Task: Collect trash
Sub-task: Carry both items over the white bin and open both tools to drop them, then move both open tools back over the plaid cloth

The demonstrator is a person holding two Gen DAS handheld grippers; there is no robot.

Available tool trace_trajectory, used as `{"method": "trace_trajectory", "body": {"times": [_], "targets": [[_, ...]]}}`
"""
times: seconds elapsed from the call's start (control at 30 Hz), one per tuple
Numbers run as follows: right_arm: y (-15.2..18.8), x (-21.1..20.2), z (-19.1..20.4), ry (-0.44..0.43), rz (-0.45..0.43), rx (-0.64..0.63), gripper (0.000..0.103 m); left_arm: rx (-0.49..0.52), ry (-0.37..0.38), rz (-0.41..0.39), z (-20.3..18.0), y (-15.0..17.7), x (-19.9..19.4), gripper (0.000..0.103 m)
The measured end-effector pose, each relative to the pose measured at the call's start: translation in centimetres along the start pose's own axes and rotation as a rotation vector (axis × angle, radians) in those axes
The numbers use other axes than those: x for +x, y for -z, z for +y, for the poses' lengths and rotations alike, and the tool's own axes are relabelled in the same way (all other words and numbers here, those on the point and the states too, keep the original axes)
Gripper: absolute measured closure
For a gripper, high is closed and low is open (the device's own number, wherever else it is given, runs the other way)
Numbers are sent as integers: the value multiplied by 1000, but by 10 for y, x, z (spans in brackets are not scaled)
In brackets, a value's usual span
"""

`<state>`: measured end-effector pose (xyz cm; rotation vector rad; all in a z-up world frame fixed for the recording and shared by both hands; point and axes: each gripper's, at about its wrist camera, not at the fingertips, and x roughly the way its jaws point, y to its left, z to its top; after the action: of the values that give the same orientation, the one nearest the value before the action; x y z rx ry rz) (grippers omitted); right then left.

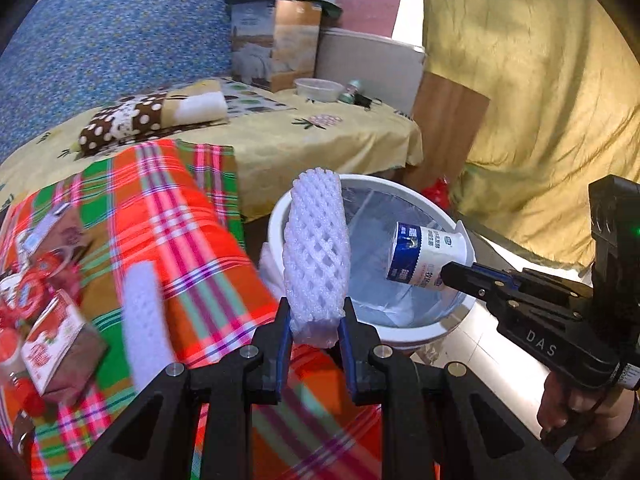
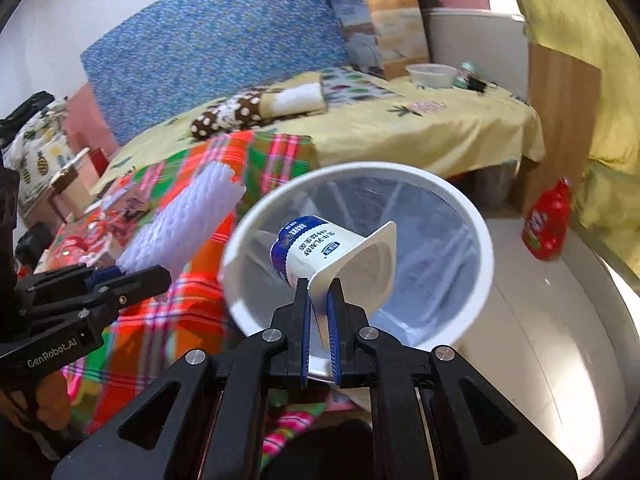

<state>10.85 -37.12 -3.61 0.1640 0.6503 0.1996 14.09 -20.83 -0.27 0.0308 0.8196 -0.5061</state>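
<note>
The left gripper (image 1: 314, 322) points downward, its blue-padded jaws partly closed and pinching a white foam net (image 1: 316, 256) that sticks out beyond the fingertips. The right gripper (image 2: 319, 312) also tilts down, jaws clamped tight on a yogurt cup (image 2: 320, 252) by its rim. A hand (image 1: 576, 412), apparently bare, grips its handle.

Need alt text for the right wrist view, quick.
The right hand-held gripper pinches the rim of an empty yogurt cup over a white lined trash bin. At left, the left hand-held gripper holds a white foam fruit net above a plaid cloth.
</note>
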Motion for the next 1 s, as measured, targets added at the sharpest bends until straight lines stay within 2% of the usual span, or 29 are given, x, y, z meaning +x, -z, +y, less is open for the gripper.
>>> {"method": "trace_trajectory", "body": {"times": [0.4, 0.5, 0.53, 0.6, 0.8, 1.0], "targets": [[-1, 8, -20, 44, 52, 15, 92, 14, 40, 49, -13, -12, 37, 80], [-1, 9, -22, 55, 58, 14, 85, 13, 37, 55, -14, -12, 40, 75], [-1, 9, -23, 56, 59, 15, 79, 13, 35, 55, -13, -13, 41, 72], [-2, 8, -24, 59, 57, 17, 74, 10, 36, 52, -12, -13, 41, 70], [-2, 5, -24, 63, 45, 22, 74, 7, 39, 41, -12, -15, 38, 69], [-4, -6, -19, 57, 8, 27, 74, -9, 36, 6, -8, -11, 20, 69]]}}
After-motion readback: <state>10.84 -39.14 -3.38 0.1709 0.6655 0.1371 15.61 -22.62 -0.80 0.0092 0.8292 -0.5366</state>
